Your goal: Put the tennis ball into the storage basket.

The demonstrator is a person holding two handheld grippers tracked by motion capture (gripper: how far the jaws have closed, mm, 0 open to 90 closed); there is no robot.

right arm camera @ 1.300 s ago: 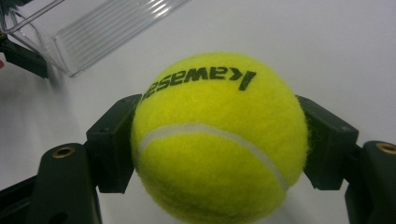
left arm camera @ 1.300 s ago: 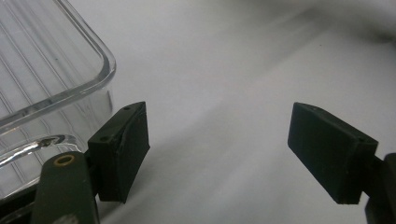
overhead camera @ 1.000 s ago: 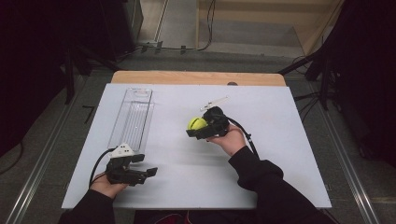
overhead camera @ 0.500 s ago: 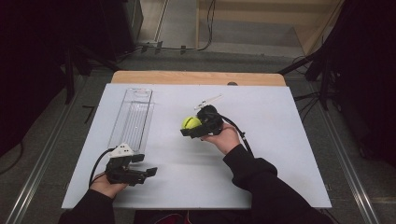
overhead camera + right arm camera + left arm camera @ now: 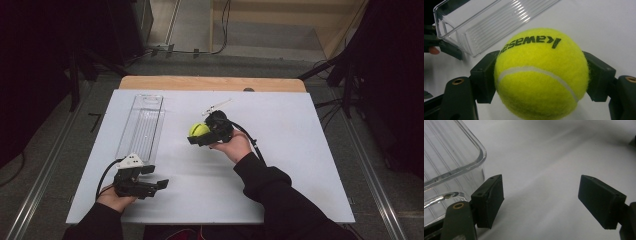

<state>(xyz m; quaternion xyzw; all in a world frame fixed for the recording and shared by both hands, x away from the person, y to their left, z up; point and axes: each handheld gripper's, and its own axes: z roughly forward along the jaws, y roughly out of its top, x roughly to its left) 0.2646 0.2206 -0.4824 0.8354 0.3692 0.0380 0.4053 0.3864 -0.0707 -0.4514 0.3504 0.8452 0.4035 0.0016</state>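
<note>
I held the ball [image 5: 198,129] (yellow, black lettering) pinched in the right gripper [image 5: 200,136] above the table's [image 5: 300,150] middle, right of the clear bin [image 5: 141,127]. My left gripper [image 5: 155,177] sat spread near the front-left corner, at the bin's near end.

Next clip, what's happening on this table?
A person works two handheld grippers at a white table. The right gripper has its jaws clamped on a yellow tennis ball, held to the right of a long clear tray. The left gripper sits near the tray's near end with its jaws wide open and nothing between them. The tray looks empty.
</note>
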